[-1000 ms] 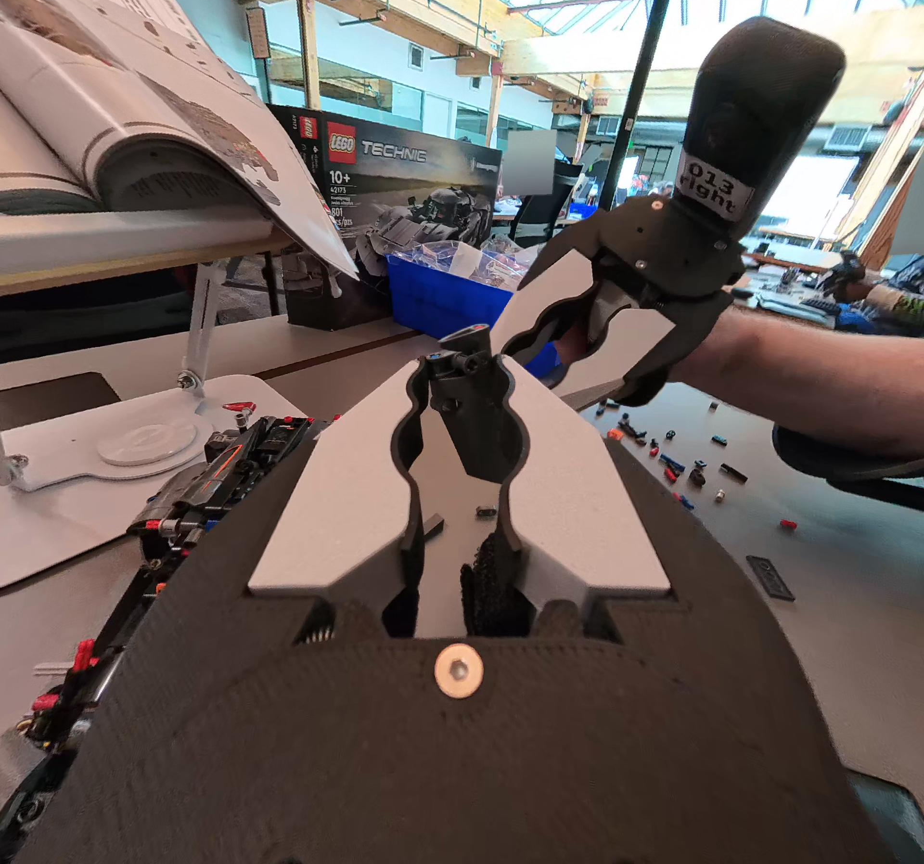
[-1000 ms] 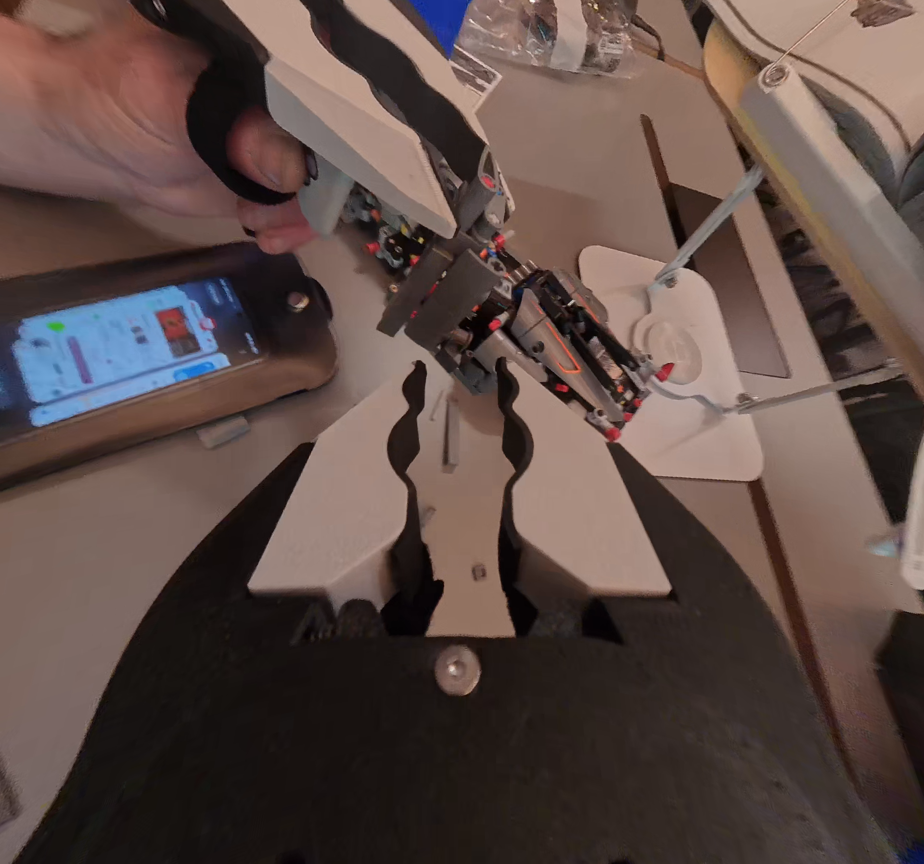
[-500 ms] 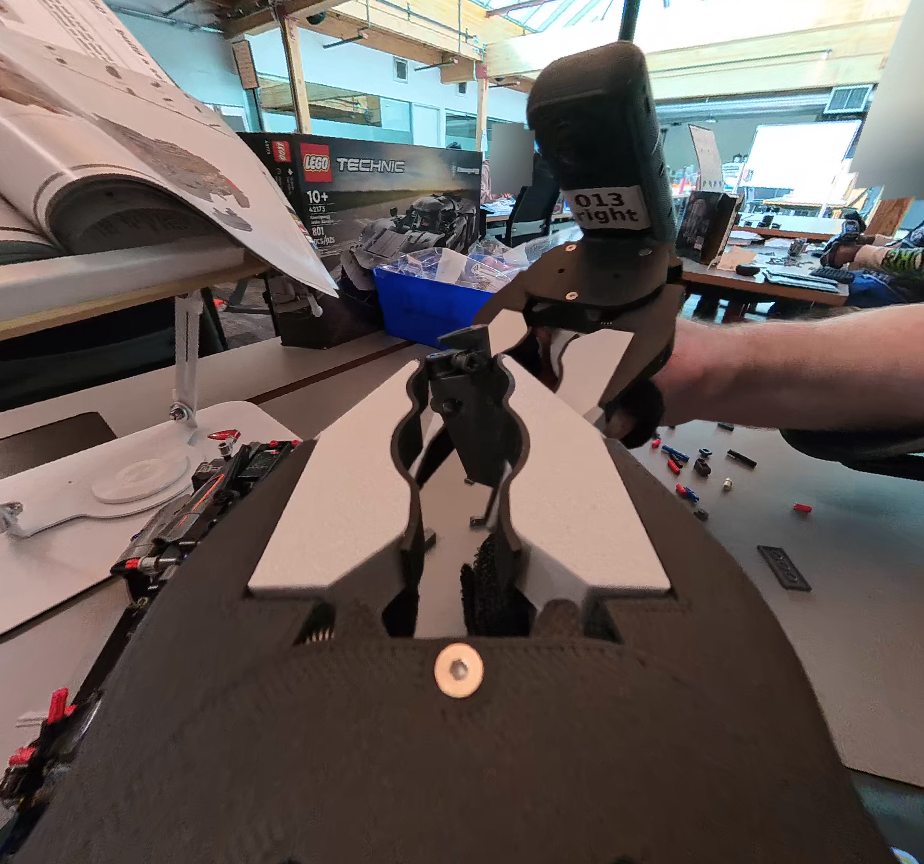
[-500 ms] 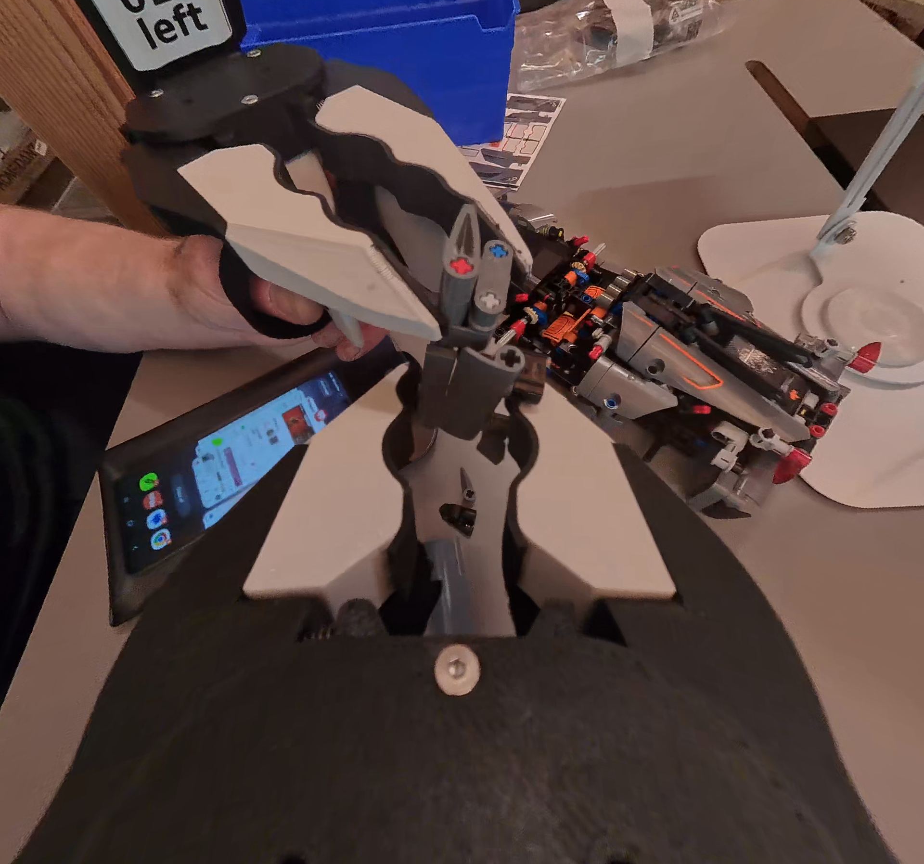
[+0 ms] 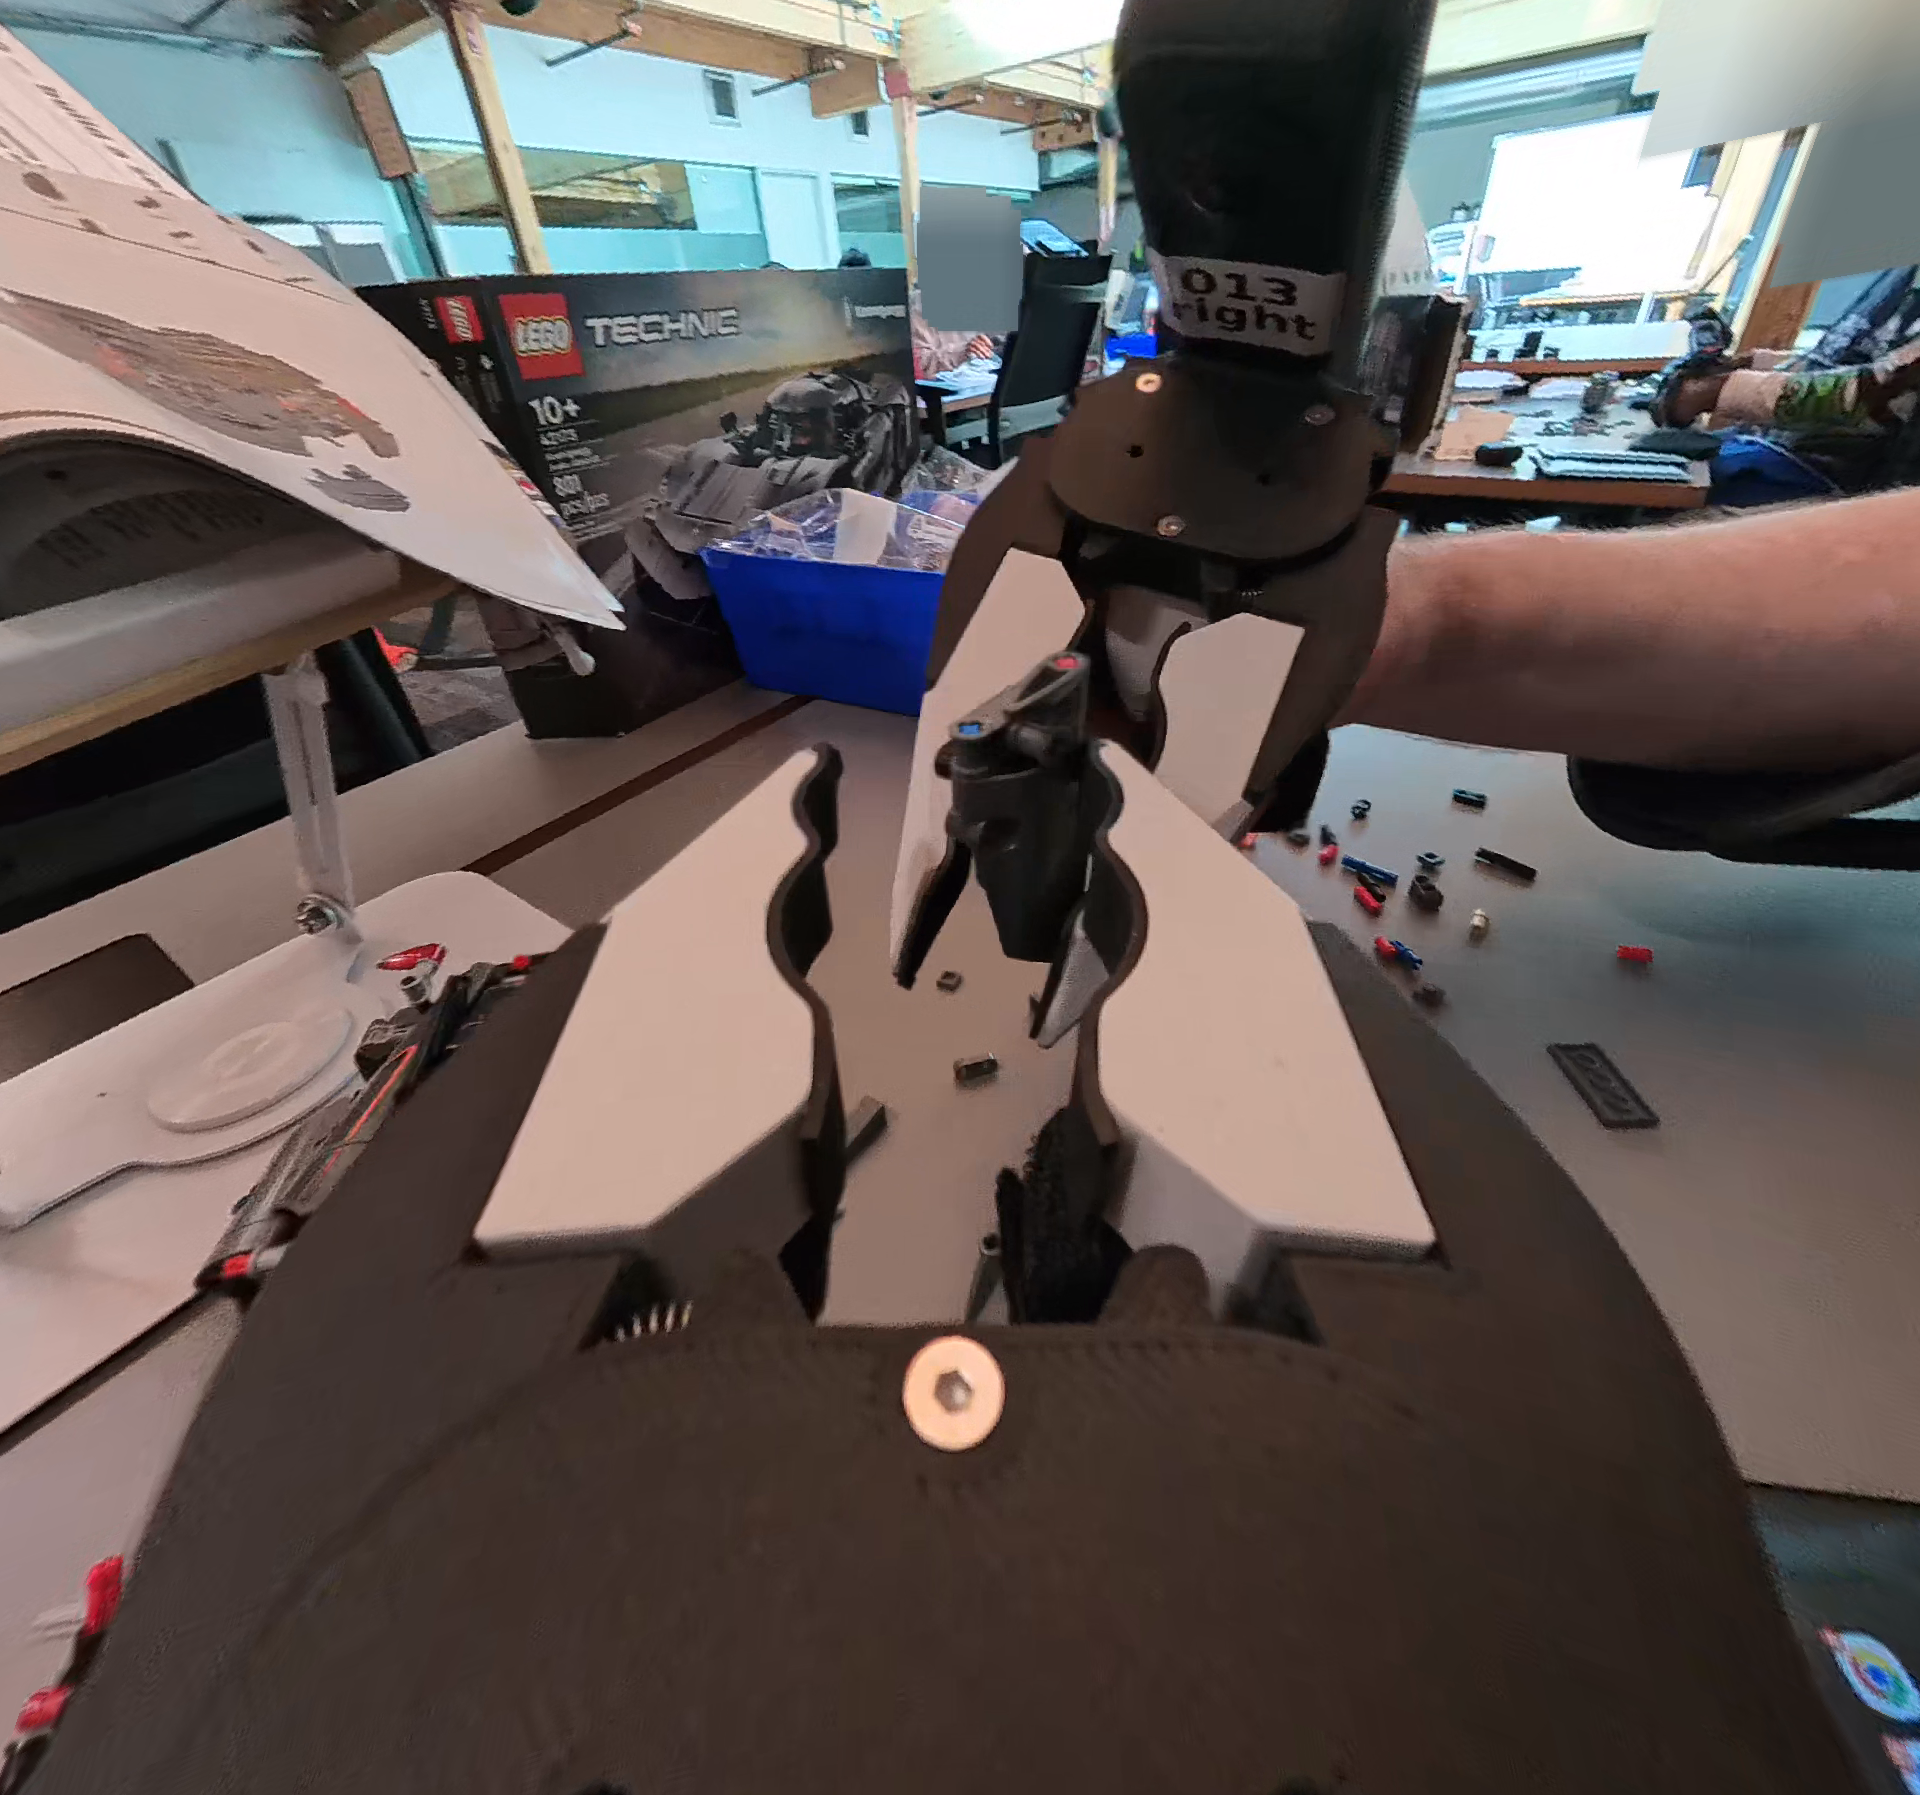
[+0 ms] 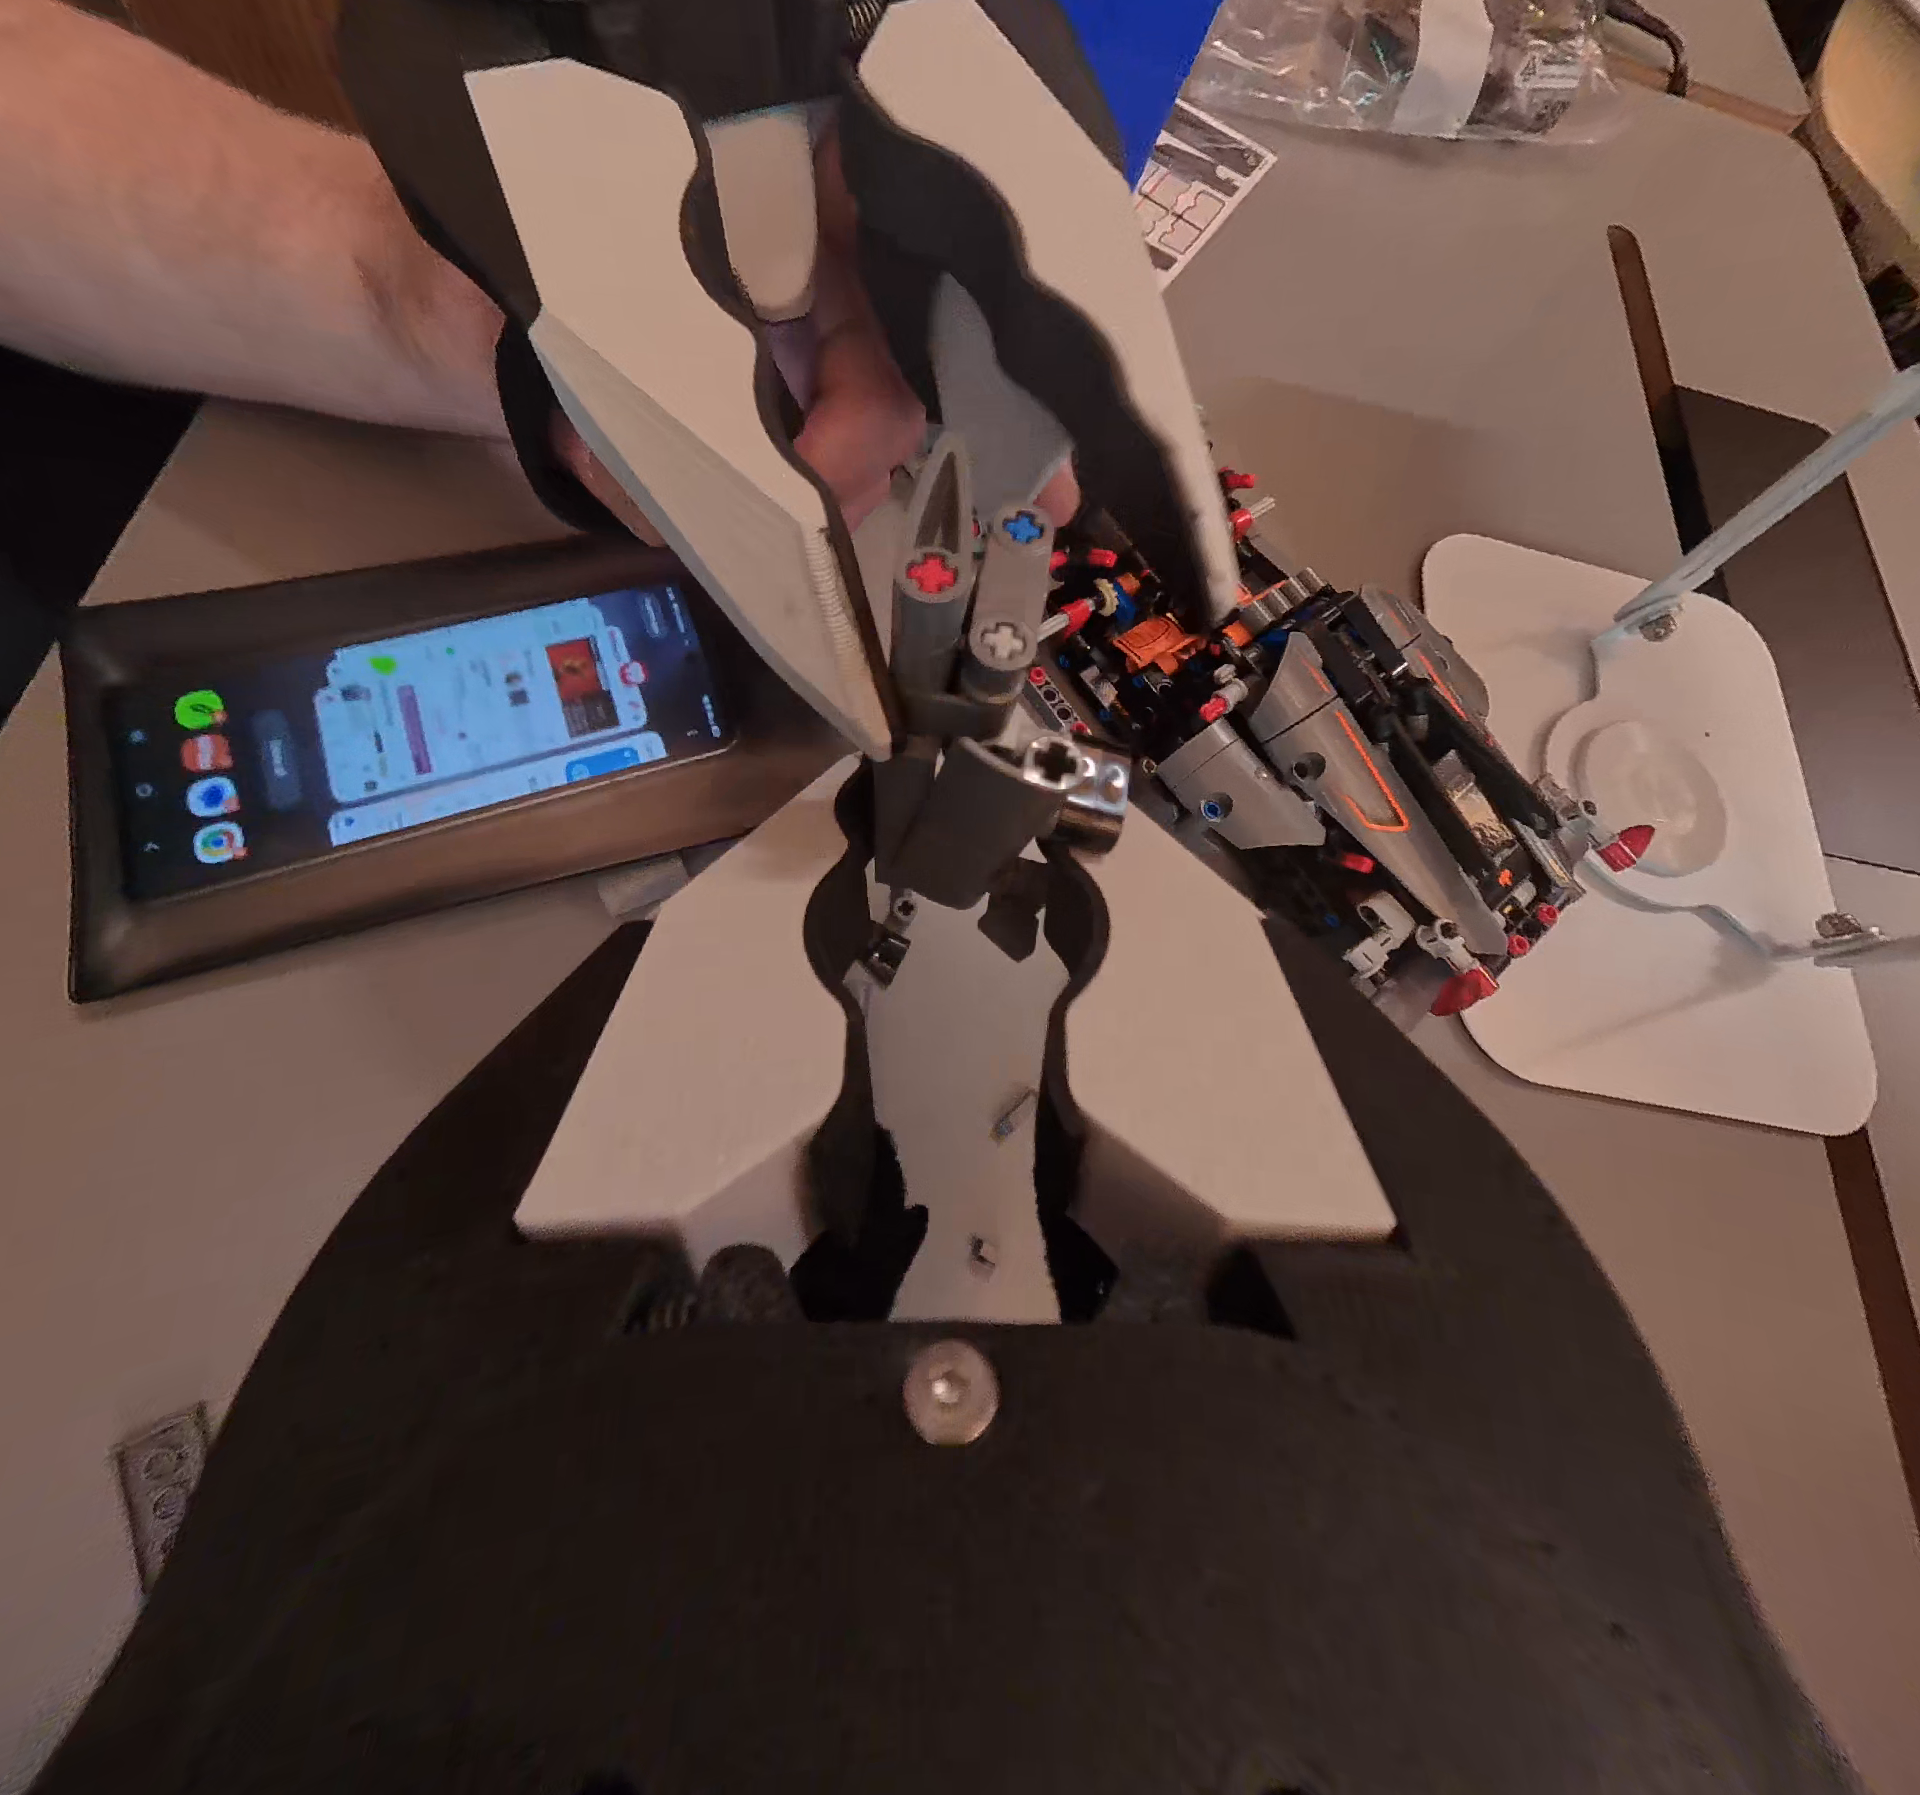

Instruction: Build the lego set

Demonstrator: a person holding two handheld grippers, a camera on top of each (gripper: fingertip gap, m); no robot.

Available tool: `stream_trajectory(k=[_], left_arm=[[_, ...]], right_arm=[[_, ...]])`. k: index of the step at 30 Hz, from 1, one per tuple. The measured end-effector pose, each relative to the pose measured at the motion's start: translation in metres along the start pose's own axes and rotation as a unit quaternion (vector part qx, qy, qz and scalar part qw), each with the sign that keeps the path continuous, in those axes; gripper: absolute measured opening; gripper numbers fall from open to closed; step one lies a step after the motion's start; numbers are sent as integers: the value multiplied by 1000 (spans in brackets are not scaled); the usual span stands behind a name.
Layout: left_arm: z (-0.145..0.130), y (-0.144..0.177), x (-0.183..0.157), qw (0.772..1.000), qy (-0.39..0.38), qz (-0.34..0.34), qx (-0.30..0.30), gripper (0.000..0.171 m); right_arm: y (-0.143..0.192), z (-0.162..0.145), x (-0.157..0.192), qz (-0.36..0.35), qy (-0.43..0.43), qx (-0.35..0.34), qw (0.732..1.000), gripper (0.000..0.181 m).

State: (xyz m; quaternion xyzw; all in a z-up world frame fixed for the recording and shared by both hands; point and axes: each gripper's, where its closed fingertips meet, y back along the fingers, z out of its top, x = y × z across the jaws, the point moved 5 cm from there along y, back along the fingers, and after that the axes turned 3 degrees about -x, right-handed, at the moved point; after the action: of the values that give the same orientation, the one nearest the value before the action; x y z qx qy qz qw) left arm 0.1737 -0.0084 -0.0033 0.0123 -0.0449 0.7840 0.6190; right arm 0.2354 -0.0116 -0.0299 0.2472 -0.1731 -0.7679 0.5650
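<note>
Left gripper (image 5: 961, 852) jaws spread; right gripper (image 6: 961, 872) pinches the grey piece (image 6: 977, 810). Model (image 6: 1351, 769) partly hidden behind the left gripper.

Dark grey lego sub-assembly (image 6: 971, 769) held upright above the part-built car (image 6: 1340, 737).

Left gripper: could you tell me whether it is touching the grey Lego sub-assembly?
Touching. The left wrist view shows the grey Lego sub-assembly resting against one finger of the left gripper; the other finger stands clear.
</note>
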Motion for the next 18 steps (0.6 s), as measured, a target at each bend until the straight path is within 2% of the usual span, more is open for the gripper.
stream_trajectory(k=[2, 3, 8, 13, 16, 18], left_arm=[[-2, -1, -5, 1000, -10, -19, 6, 26], [-2, -1, -6, 1000, -8, -20, 7, 23], [0, 1, -4, 1000, 6, -26, -5, 23], [-2, 1, -4, 1000, -9, -25, 10, 23], [-9, 1, -8, 998, -15, -45, 45, 22], [-18, 3, -13, 993, -21, -68, 91, 22]], right_arm=[[0, -2, -2, -2, 0, 8, 1000, 27], [1, -3, -2, -1, 0, 6, 1000, 27], [3, 1, -4, -11, 5, -4, 1000, 28], [3, -2, -6, -20, 17, 6, 1000, 27], [4, -11, -4, -20, 56, 45, 997, 26], [3, -19, 3, 2, 84, 73, 994, 25]])
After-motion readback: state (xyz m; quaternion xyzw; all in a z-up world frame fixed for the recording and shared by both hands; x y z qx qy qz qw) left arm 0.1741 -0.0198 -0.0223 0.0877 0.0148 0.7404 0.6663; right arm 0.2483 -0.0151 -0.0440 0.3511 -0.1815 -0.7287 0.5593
